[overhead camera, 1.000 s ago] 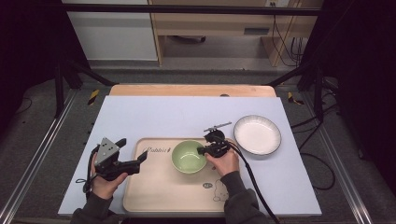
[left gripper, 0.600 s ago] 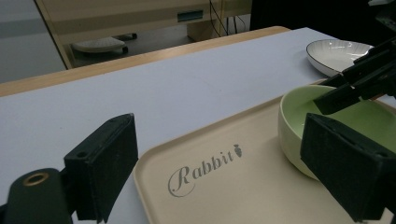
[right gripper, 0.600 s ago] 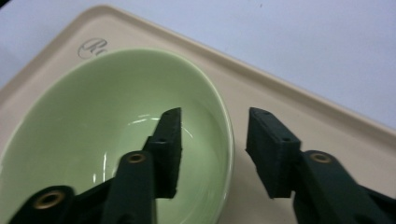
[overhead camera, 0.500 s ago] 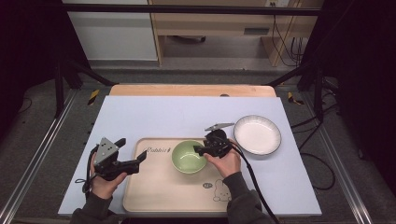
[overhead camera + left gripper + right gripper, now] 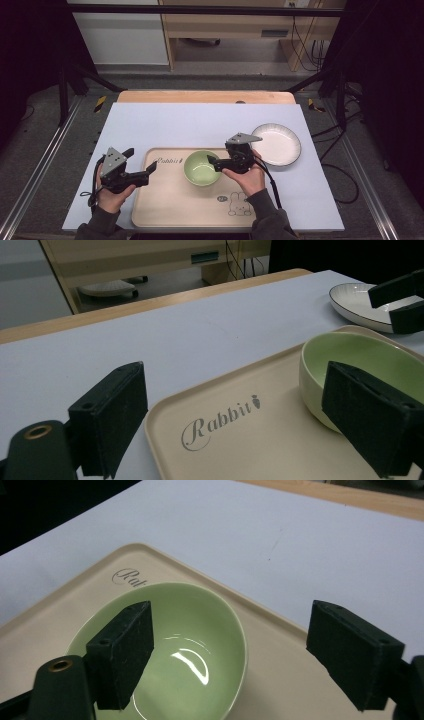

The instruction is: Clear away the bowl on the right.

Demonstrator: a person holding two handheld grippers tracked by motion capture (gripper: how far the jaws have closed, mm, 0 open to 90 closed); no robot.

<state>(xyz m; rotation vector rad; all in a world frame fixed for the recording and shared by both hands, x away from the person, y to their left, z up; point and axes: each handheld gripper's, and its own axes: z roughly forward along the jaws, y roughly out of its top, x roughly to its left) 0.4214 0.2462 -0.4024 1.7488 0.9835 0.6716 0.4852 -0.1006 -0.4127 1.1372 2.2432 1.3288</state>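
Observation:
A pale green bowl [image 5: 201,167] [image 5: 365,360] [image 5: 170,650] stands empty on a beige tray [image 5: 175,205] [image 5: 240,440] [image 5: 280,645] printed "Rabbit". My right gripper [image 5: 220,154] [image 5: 235,625] is open at the bowl's right side. One jaw hangs over the bowl's inside and the other outside its rim, neither touching it. My left gripper [image 5: 140,161] [image 5: 235,390] is open at the tray's far left corner, low over the table, with nothing between its jaws.
A white plate [image 5: 276,144] [image 5: 360,302] with a dark rim lies on the pale blue table cover [image 5: 175,125] to the right of the tray. A wooden table edge [image 5: 205,96] runs along the back. Dark frame posts stand at both sides.
The right gripper has shifted very slightly by the bowl's rim. The bowl, the tray and the left gripper have stayed where they were.

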